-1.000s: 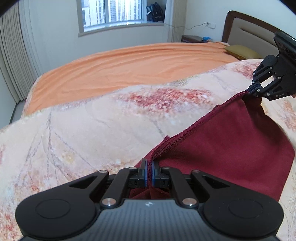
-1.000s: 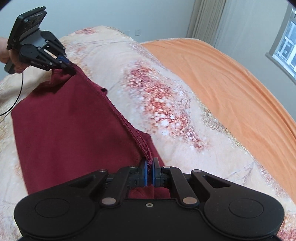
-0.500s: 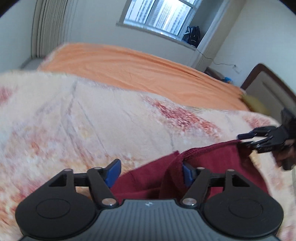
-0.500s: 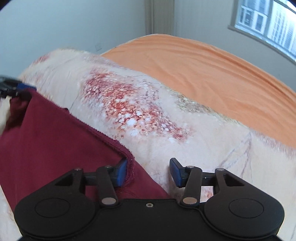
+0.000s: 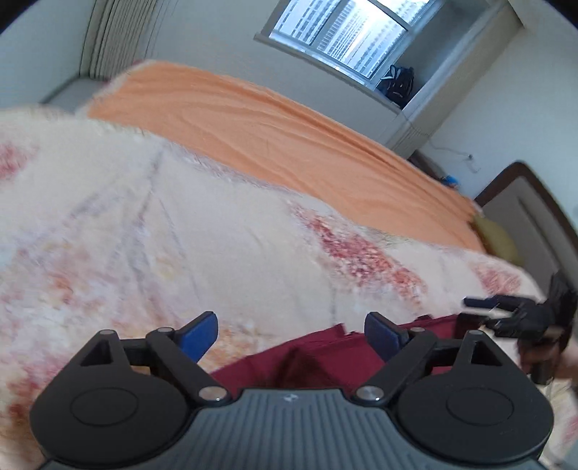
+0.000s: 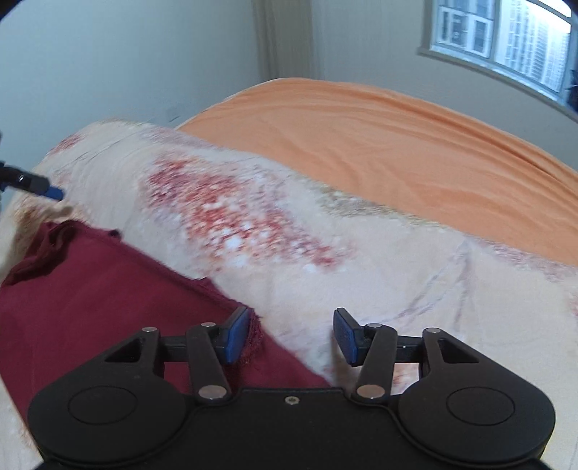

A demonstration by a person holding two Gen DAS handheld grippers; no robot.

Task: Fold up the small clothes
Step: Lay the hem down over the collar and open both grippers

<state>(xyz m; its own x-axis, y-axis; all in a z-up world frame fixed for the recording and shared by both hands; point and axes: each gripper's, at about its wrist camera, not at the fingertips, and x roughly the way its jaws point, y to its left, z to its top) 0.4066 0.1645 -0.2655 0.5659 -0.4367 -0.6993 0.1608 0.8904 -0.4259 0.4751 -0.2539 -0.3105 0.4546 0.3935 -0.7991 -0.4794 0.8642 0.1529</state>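
Now the bed (image 6: 415, 144) fills both views: orange sheet on the far half, w/ a cream-and-red patterned blanket (image 5: 180, 224) laid over the near half. Window (image 5: 346, 32) sits beyond the bed's far side, dark bag on its sill; headboard at the bed's right end in left wrist view. Dark red garment (image 6: 90, 296) lies flat on the blanket, frayed hem running diagonally, one corner bunched. Left gripper (image 5: 289, 334) has just been opening, jaws wide, garment edge below and between them but not pinched. Right gripper (image 6: 290, 336) also just opened, approx halfway, its left pad beside the hem, nothing gripped. Blanket beyond the hem is bare.
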